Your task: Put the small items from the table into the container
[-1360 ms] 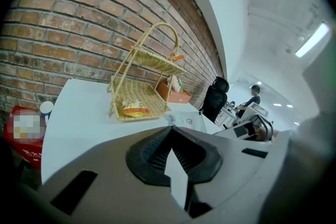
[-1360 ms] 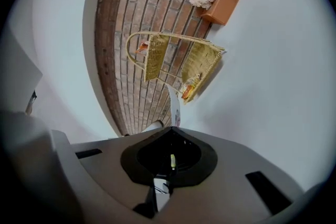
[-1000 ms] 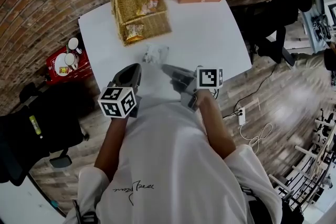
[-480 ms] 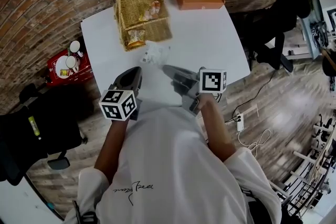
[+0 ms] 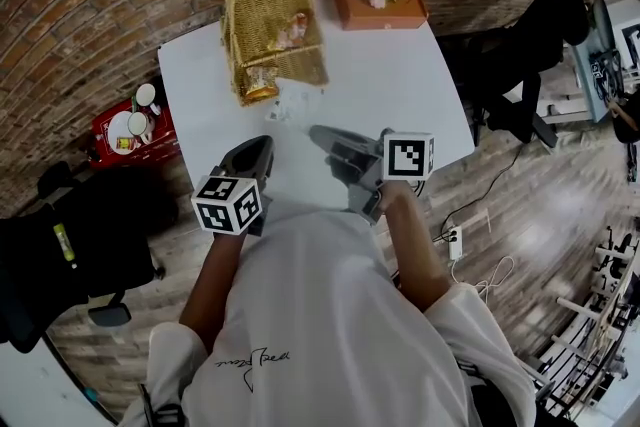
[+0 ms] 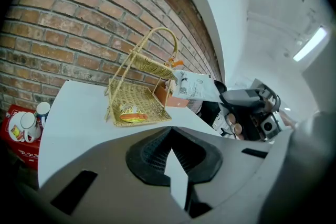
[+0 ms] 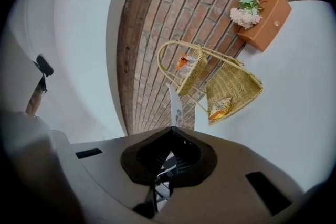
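One white packet (image 7: pixel 176 105) clamped in right tongs (image 7: pixel 171 136), aloft near wicker basket (image 7: pixel 233 84); left tongs (image 6: pixel 173 139) pressed together.

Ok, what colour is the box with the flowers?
Orange; the box shows best in the right gripper view.

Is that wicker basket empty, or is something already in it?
Not empty. An orange packet lies on the lower shelf of the basket, and another small item sits higher up.
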Tool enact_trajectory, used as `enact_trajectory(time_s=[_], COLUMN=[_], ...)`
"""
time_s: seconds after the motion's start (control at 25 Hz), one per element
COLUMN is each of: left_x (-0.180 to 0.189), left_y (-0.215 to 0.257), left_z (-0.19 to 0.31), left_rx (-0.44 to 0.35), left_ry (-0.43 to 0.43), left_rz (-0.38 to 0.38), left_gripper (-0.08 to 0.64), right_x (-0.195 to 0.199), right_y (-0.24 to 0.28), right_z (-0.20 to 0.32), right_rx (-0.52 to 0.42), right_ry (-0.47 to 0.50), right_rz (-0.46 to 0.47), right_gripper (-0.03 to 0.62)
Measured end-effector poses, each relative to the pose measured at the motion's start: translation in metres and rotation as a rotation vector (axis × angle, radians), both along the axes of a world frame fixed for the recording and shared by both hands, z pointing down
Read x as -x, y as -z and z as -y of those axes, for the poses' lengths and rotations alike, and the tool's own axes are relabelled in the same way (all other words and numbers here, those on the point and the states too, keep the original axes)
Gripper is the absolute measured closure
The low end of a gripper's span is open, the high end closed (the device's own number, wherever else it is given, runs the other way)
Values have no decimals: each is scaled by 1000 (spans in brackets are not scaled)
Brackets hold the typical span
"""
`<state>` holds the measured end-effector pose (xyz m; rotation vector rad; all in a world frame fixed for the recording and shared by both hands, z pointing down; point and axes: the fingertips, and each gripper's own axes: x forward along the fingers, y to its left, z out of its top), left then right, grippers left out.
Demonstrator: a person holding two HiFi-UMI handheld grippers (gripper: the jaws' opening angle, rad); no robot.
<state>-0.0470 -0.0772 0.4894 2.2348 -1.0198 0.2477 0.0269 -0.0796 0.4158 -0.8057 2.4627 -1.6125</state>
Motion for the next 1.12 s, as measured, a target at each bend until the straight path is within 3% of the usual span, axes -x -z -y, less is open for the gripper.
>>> enact_trajectory(time_s=[0.28,0.72,0.88,1.12], left_x=[3,7,8,6], left_y=[-1,-1,-2,-2], left_z=[1,3,2,3], left_rx=[2,15,20,21], left_ry=[16,41,42,36], left_rz=[-3,-39,-37,-43], left_gripper=[551,551,551,551], right_x=[0,-2,5,5], right_y=[23,35,56,66], right_z=[10,26,34,47], right_rx=[-55,-66,-126,-168], right_ry=[8,-4,9,7], right_rz=[-6,-57,-18,-32], right_gripper=[571,571,571,571])
